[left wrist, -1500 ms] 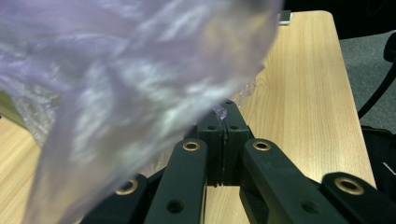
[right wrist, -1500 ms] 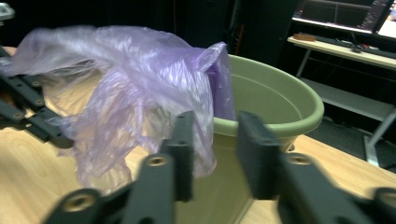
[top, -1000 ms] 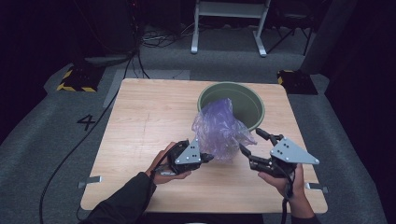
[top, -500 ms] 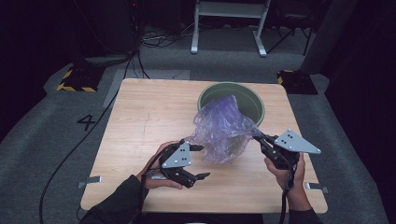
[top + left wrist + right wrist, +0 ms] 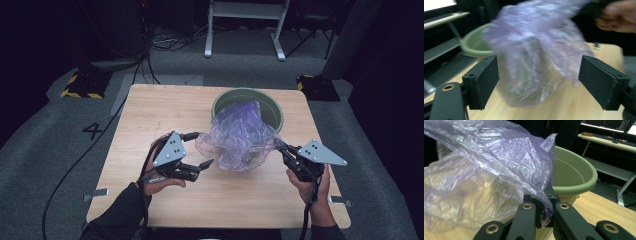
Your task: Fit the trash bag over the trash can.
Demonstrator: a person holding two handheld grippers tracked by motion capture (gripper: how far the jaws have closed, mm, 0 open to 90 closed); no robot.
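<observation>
**Two grippers, one crinkled purple bag**

Beneath both tools spreads the wooden table (image 5: 150, 115), a pale square top with a fine straight grain and a matte face. Around it lies grey speckled carpet (image 5: 60, 150), marked with a dark numeral off to the left gripper's outer side, and beyond the table's far edge stand a white metal frame (image 5: 245, 25) and loose black cables (image 5: 165, 42) in a dim room.

Ahead of the grippers sits the green tub (image 5: 272, 107), round, smooth-walled plastic with a thick rolled rim. Leaning against its near side, between the two grippers, is the purple plastic bag (image 5: 240, 137): thin, translucent film, heavily creased and glossy, puffed into a loose dome whose base rests on the wood.

The left gripper (image 5: 197, 150) stands wide open just beside the bag's left flank; in the left gripper view its flat, black, matte pads (image 5: 484, 80) frame the bag without touching it, having just spread apart. The right gripper (image 5: 277, 146) is clenched on a stretched corner of the film; in the right gripper view the plastic is pinched between its closed jaws, which have just come together, with the tub's rim right behind.
</observation>
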